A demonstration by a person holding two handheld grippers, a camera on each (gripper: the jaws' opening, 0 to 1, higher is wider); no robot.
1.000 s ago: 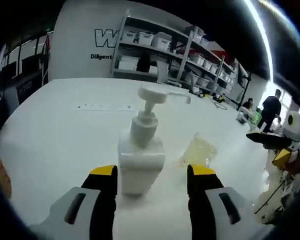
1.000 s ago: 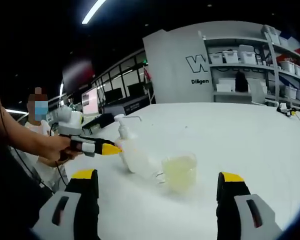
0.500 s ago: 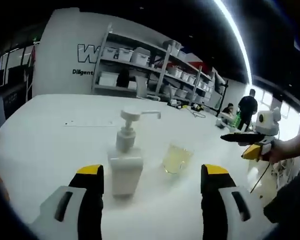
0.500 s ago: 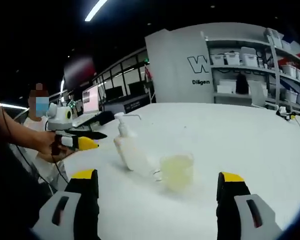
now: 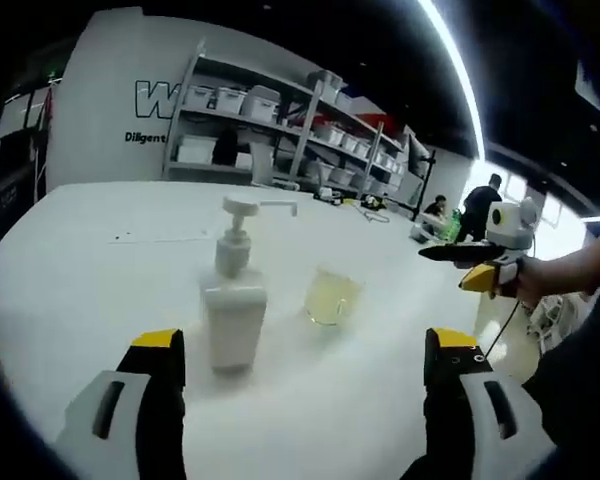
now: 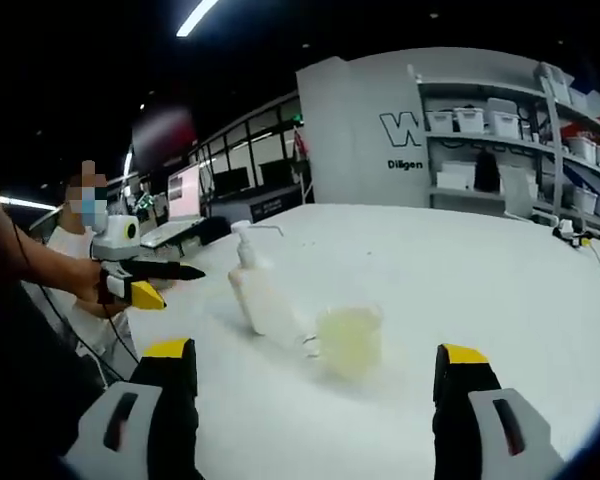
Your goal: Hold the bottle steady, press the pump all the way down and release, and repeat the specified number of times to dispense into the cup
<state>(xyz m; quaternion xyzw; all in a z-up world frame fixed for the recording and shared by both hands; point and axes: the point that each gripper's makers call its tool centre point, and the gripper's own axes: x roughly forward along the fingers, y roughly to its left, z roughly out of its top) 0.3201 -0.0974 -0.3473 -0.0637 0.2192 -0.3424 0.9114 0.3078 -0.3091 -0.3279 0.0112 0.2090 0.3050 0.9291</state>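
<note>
A white pump bottle (image 5: 232,305) stands upright on the white table (image 5: 70,270), its spout pointing toward a clear cup (image 5: 330,297) of pale yellow liquid beside it. My left gripper (image 5: 305,350) is open, well short of the bottle, nothing between its fingers. In the right gripper view the bottle (image 6: 260,293) and the cup (image 6: 349,338) sit ahead on the table (image 6: 500,290). My right gripper (image 6: 315,360) is open and empty, back from the cup. The left gripper (image 6: 145,283) shows at the left, held away from the bottle. The right gripper (image 5: 480,265) shows at the right in the left gripper view.
Metal shelves (image 5: 280,130) with white bins stand behind the table by a grey wall. A cable and small items (image 5: 365,203) lie at the far table edge. People (image 5: 477,208) stand at the back right. Monitors and desks (image 6: 195,200) line the far left.
My left gripper has drawn back from the bottle and its jaws have spread wider. The bottle and cup stay in place. The right gripper has hardly moved.
</note>
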